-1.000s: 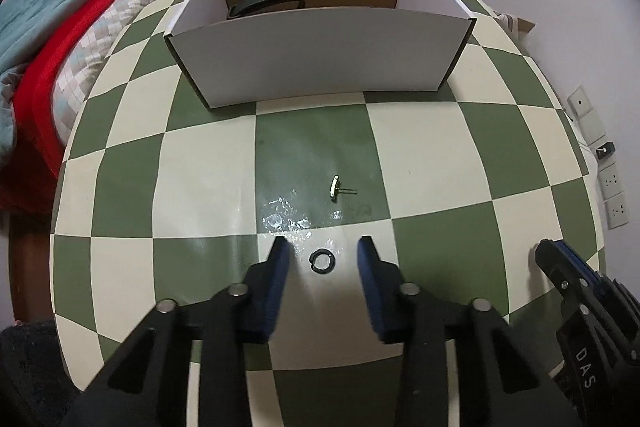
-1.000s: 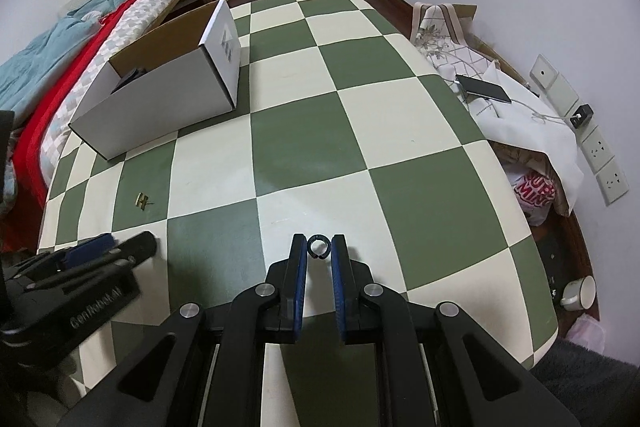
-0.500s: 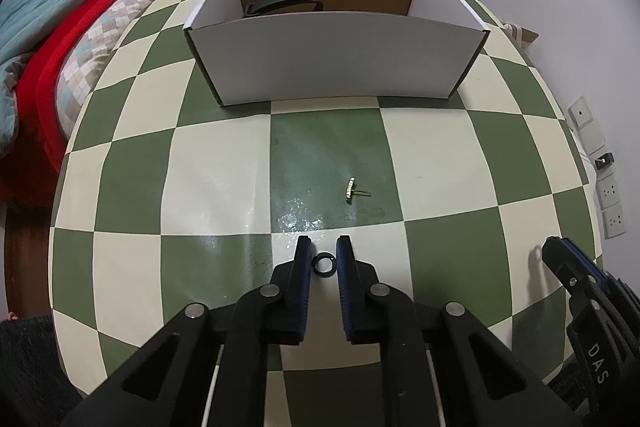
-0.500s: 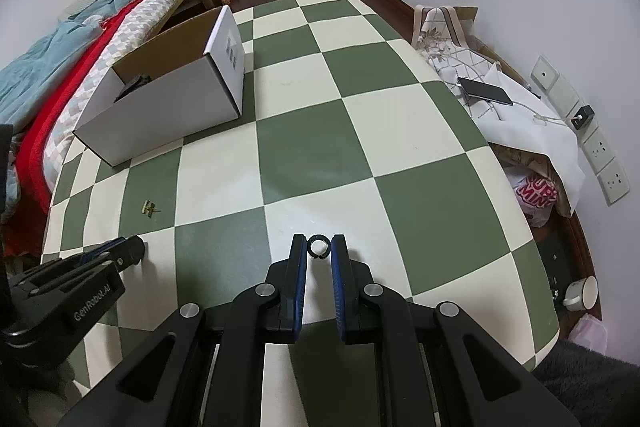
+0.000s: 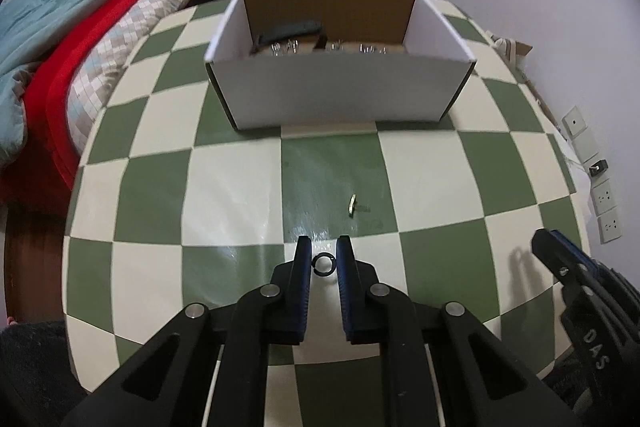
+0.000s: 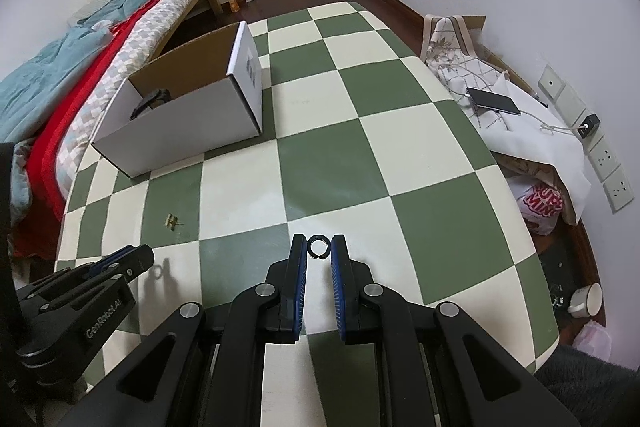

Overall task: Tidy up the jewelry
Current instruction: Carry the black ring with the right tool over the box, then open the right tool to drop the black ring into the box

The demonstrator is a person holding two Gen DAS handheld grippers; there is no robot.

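Note:
My left gripper (image 5: 323,251) is shut on a small black ring (image 5: 323,273), its blue pads pressing on both sides, low over the checked table (image 5: 240,187). My right gripper (image 6: 318,241) is shut on a second black ring (image 6: 319,257) held at its fingertips above the table. A small gold earring (image 5: 352,205) lies on a green square just beyond the left gripper; it also shows in the right wrist view (image 6: 171,220). An open white cardboard box (image 5: 340,95) stands at the table's far side, with a dark item and shiny pieces inside.
The left gripper's tips (image 6: 136,255) sit at the right view's lower left, the right gripper (image 5: 548,243) at the left view's right edge. A bed with red and blue bedding (image 5: 80,47) runs along the left. Cloth, a phone (image 6: 494,101) and wall sockets are on the right.
My left gripper's jaws closed from wide apart onto the black ring. The right gripper kept its hold on its ring and stayed in place.

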